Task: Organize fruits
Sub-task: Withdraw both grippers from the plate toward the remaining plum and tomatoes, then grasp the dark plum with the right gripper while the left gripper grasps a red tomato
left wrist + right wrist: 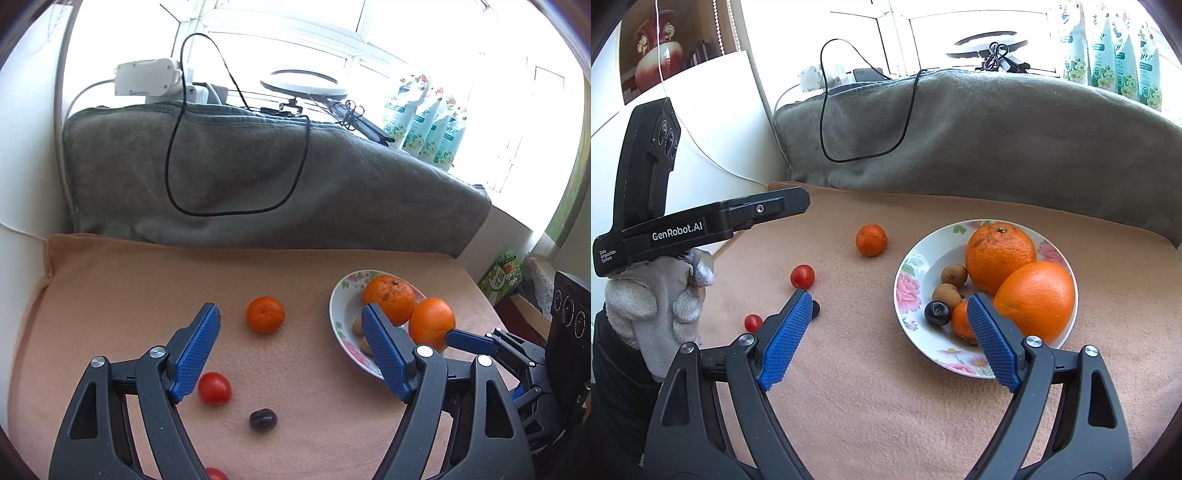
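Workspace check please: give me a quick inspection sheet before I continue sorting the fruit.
Surface: peach cloth, flat.
Job's things: floral plate holds two oranges, two longans, a blueberry and a small orange fruit; mandarin, two cherry tomatoes and a dark berry lie loose.
Clutter: nothing seen.
Grippers: left gripper and right gripper, jaws open, empty.
Cables: black cable on grey blanket.
Surroundings: bright window, refill pouches.

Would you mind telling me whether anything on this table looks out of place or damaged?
Nothing looks damaged or spilled. Four fruits lie loose on the peach cloth, outside the floral plate: a mandarin, two cherry tomatoes, and a dark berry. Both grippers, left and right, are open and empty.
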Tool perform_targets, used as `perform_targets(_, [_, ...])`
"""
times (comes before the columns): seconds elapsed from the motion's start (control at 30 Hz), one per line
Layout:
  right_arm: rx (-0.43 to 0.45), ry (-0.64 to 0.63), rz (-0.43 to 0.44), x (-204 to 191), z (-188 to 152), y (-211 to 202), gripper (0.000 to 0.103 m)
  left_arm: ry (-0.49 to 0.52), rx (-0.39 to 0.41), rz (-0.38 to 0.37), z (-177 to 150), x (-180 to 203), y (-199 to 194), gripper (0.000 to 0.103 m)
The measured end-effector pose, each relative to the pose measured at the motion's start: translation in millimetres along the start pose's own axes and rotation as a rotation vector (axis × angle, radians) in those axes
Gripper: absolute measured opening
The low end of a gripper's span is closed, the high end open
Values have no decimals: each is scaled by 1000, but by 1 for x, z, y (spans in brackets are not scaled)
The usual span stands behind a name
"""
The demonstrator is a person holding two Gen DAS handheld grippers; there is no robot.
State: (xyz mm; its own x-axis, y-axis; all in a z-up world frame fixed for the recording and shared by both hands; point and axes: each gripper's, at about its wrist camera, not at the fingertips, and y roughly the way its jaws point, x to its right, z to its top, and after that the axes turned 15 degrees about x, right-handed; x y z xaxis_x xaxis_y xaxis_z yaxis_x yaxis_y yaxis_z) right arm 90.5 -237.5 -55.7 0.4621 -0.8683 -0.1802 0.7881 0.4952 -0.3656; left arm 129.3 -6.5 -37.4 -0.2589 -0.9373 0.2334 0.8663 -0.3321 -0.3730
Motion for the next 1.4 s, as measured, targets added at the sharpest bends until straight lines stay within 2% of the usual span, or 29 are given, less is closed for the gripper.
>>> perform_targets(0.37, [-21,14,40,-7,3,18,88,-70,3,112,-16,-61,-35,79])
perform_targets(0.7, [-59,-28,113,-30,-1,43,88,-84,-22,142,-49,-71,-65,79])
perform_targets(0.73, [-64,-33,122,-32,-2,46,87,-92,-27,140,-52,-71,-67,79])
perform_targets(0.83, [-97,-48,152,-41,-7,56,74,-116,-40,126,-63,-71,-72,78])
perform_targets(0.93, [-121,-69,168,-50,-14,64,71,-121,-67,109,-74,-67,-73,67])
perform_targets(1.03, [-149,-78,189,-58,-21,72,62,-117,-97,93,-85,-61,-70,63])
perform_targets(1.07, [-158,-82,192,-60,-24,75,60,-116,-107,89,-89,-59,-68,59])
perform_targets(1.17, [-183,-98,202,-66,-30,81,55,-106,-126,86,-97,-54,-64,56])
perform_targets(1.4, [-218,-137,190,-76,-42,94,48,-108,-151,82,-107,-50,-58,52])
